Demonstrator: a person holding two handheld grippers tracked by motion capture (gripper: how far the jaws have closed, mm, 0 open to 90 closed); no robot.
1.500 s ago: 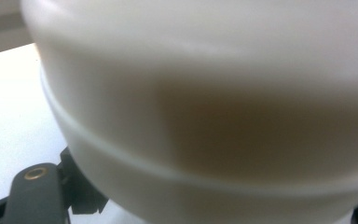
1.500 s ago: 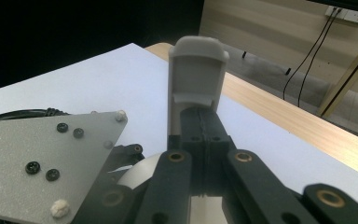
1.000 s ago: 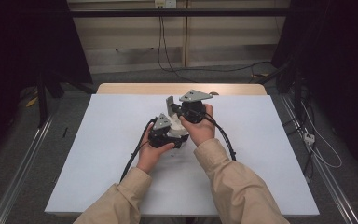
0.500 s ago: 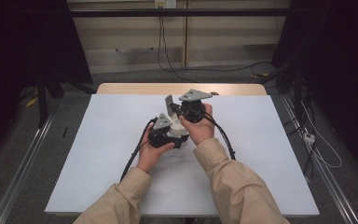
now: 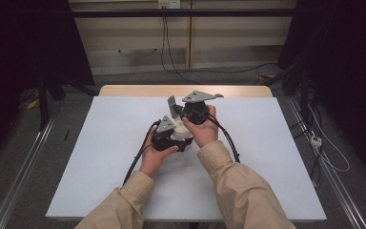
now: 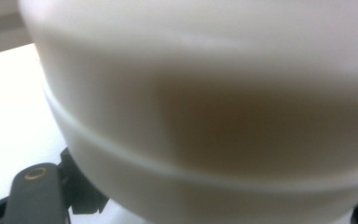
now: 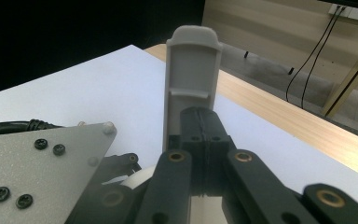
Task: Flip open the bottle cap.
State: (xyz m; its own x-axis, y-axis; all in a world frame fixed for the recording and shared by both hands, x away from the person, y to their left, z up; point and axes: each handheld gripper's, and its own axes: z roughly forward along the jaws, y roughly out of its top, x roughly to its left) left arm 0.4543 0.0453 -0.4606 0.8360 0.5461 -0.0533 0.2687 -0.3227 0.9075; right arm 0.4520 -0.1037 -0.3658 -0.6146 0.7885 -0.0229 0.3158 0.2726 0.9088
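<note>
L gripper point(image 5: 171, 136) & R gripper point(image 5: 183, 110) at frame center, high view, over white bench point(image 5: 105, 157). L jaws nearly closed, clamped on white round obj point(image 6: 205, 116), blurred, right at its cam. R jaws fully shut, pads pressed together, gripping grey flat piece point(image 7: 193, 79) that stands upright above them.
</note>
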